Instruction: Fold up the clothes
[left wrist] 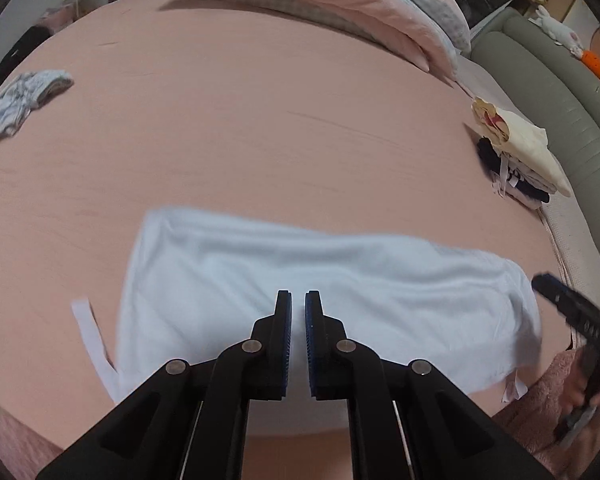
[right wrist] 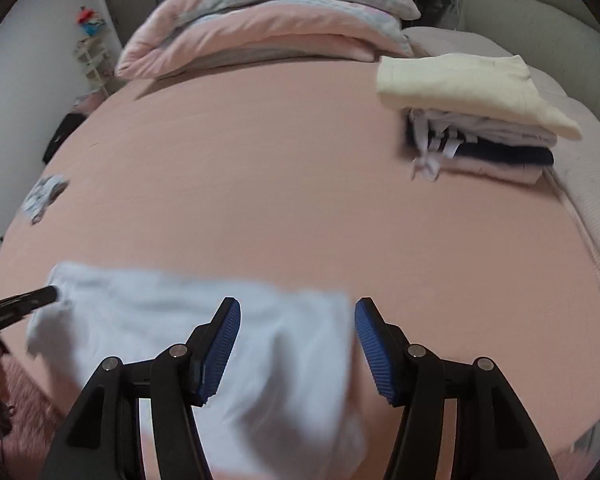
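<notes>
Item: pale blue garment (left wrist: 300, 280), flat on bed (left wrist: 260, 140). My left fingers (left wrist: 298, 304) closed, empty; right fingers (right wrist: 296, 312) parted, empty (straddling edge). Pinch corners evenly, I judge.

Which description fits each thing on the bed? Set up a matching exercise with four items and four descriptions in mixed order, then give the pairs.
Things:
1. white garment
2. cream top
3. small patterned garment
4. pink duvet

Descriptions:
A. crowns the folded stack
B. bundled at the far edge of the bed
C. spread flat just ahead of both grippers
D. crumpled alone at the bed's left side

Pairs: 1-C, 2-A, 3-D, 4-B
</notes>
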{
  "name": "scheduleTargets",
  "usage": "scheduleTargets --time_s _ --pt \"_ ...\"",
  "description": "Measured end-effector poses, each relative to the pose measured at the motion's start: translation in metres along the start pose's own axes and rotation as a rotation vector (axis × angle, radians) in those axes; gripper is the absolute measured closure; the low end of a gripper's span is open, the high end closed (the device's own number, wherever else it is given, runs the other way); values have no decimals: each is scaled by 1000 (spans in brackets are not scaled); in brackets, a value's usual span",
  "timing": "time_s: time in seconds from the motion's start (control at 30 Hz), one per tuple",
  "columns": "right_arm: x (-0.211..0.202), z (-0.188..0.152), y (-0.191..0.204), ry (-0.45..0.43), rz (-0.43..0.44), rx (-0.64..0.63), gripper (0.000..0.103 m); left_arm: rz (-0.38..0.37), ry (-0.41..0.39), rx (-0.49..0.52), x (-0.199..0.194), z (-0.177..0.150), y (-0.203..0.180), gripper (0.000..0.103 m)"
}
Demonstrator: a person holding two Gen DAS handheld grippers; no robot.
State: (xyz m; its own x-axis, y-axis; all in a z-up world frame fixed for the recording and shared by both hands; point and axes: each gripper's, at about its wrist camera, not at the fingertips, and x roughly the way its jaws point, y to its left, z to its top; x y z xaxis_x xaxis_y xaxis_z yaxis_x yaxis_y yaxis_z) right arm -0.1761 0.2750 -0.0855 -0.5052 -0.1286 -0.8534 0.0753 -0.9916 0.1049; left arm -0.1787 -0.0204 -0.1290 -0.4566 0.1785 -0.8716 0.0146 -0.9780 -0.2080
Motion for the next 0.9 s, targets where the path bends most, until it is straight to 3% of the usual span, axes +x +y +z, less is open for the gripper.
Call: scheduleTargets --time_s 0.1,0.2,0.27,0.33,0.43,0.53,0.63,0.7,0.8,0.83,0.9 --pt "13 -34 -4 92 -104 -19 44 93 -66 99 13 -17 -8 97" --pt "9 -40 -30 107 -89 76 36 125 -75 161 1 -16 -12 97" --pt "-7 -39 -40 65 -133 119 36 84 -69 81 -10 -15 -1 97" --pt "-21 -42 -39 8 -158 119 36 -30 -41 16 -15 -17 6 96" --pt "-27 -45 -2 -25 -105 22 36 -105 -3 89 -11 -24 -7 94" --pt "-24 -50 39 -14 -60 -88 36 -34 46 162 -4 -28 -20 94" --pt "-15 -75 54 92 -170 -175 36 47 129 177 3 -27 -16 94" --pt "-14 -91 65 131 -236 -234 36 118 95 224 -6 -26 -20 94" --pt "-30 -102 86 81 -265 -303 36 36 -27 194 -28 -16 -23 93" --pt "-35 -98 84 46 -249 -279 37 -11 -46 154 -32 -13 -20 93" --pt "-43 -89 75 -18 -218 -219 37 5 -32 101 -34 -16 -3 90"
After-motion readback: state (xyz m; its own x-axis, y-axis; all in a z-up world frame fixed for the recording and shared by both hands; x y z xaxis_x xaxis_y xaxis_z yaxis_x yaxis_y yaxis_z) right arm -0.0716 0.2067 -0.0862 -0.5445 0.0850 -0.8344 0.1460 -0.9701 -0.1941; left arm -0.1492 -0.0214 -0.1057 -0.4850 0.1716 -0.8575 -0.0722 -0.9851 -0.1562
